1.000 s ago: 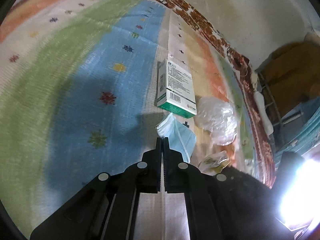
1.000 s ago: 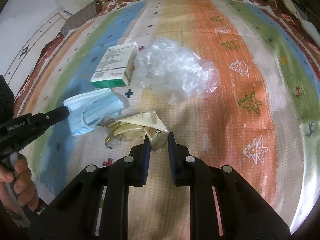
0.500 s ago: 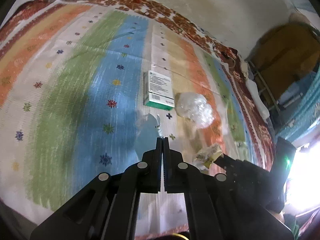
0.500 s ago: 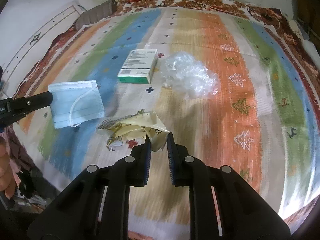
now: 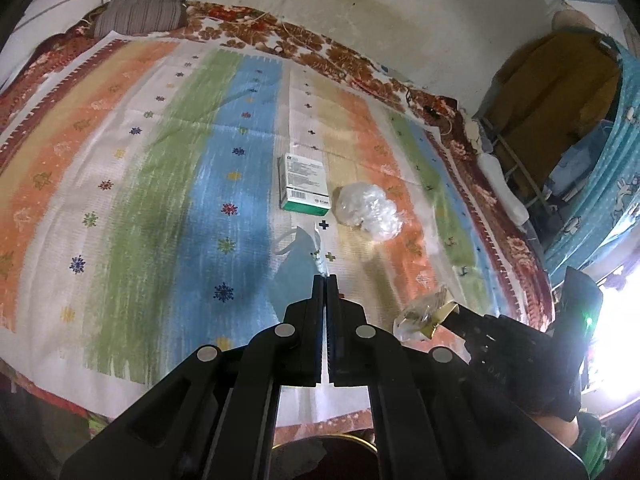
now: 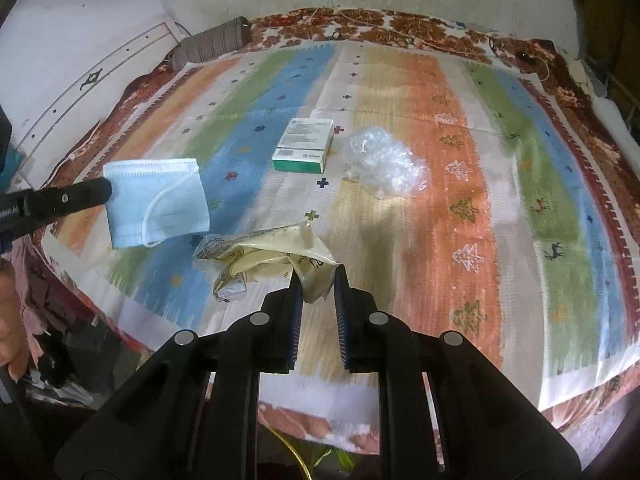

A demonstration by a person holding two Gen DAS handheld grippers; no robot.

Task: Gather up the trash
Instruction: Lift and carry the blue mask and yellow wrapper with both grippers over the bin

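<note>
Mask [image 6: 156,204]: pinched at one edge by the left gripper [image 6: 106,192], jaws fully shut; it hangs at left of the right view, clear of the blanket [image 6: 400,92], likely for carrying off.
Wrapper [image 6: 268,256]: clamped by a corner between the right gripper [image 6: 316,280] pads, low centre, dangling.
Box [image 6: 306,150]: lying flat mid-frame, not yet collected.
Plastic [image 6: 386,166]: crumpled just right of the box, untouched.
Bin: none visible.
</note>
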